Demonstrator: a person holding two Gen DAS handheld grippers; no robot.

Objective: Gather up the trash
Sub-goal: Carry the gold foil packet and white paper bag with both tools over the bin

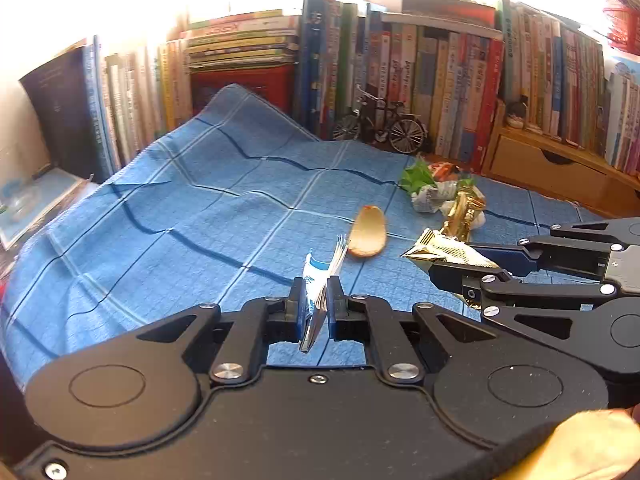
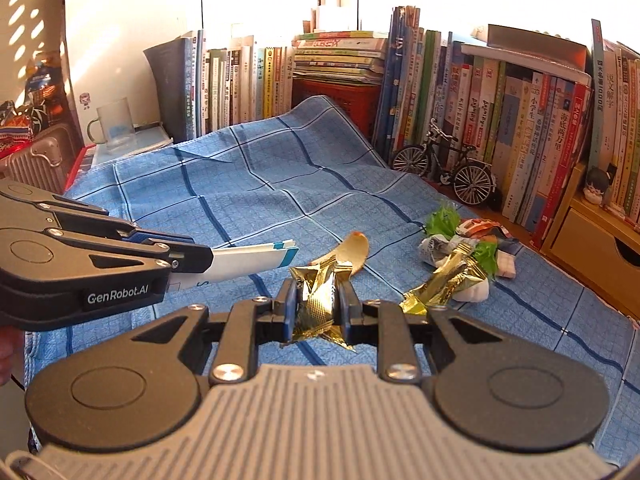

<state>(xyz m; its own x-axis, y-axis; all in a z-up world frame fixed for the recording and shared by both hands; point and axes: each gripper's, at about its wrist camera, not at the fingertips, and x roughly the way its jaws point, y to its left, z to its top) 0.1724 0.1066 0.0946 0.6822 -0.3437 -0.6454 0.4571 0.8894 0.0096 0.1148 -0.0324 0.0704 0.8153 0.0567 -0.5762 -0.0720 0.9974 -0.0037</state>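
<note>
Two pinching tongs: "GenRobot.AI"-marked left tongs on white-blue paper packet, right tongs on gold wrapper.

The left gripper pinches a white-and-blue paper packet at lower centre; the right gripper clamps a gold wrapper at right.

Window glare washes out the top of the books in the left view. The pile hides its own lower pieces; print on the crumpled paper is unreadable. The drawer is cut by the right edge.
</note>
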